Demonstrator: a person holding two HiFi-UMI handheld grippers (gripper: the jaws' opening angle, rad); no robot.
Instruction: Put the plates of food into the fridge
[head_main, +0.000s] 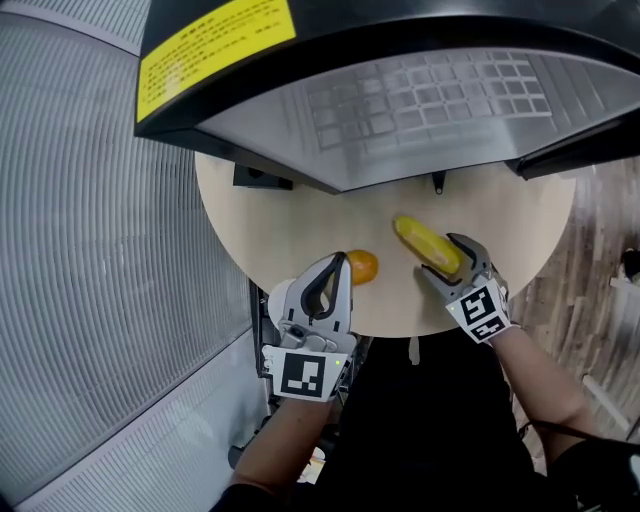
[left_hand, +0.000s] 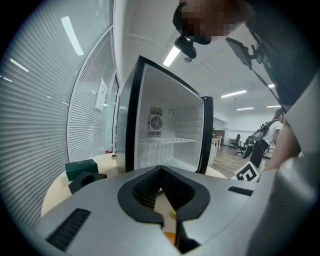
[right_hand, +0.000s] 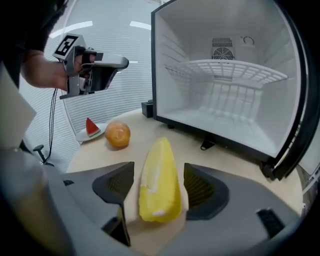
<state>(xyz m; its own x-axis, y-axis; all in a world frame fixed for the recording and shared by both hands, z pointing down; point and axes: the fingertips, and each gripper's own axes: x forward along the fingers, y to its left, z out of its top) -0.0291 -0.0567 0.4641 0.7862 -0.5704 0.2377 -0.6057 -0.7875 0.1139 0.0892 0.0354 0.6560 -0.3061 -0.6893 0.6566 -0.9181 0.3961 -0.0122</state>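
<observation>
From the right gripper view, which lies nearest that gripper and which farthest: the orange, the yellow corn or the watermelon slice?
1. Yellow corn, on the table between the open jaws.
2. Orange, farther back, to the left.
3. Watermelon slice, leftmost and farthest back.

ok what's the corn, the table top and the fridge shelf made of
Corn: probably plastic, a toy; smooth, glossy, no distinct kernels.
Table top: pale wood-look, matte, likely laminate.
Fridge shelf: white coated wire, going by its thin bars.
</observation>
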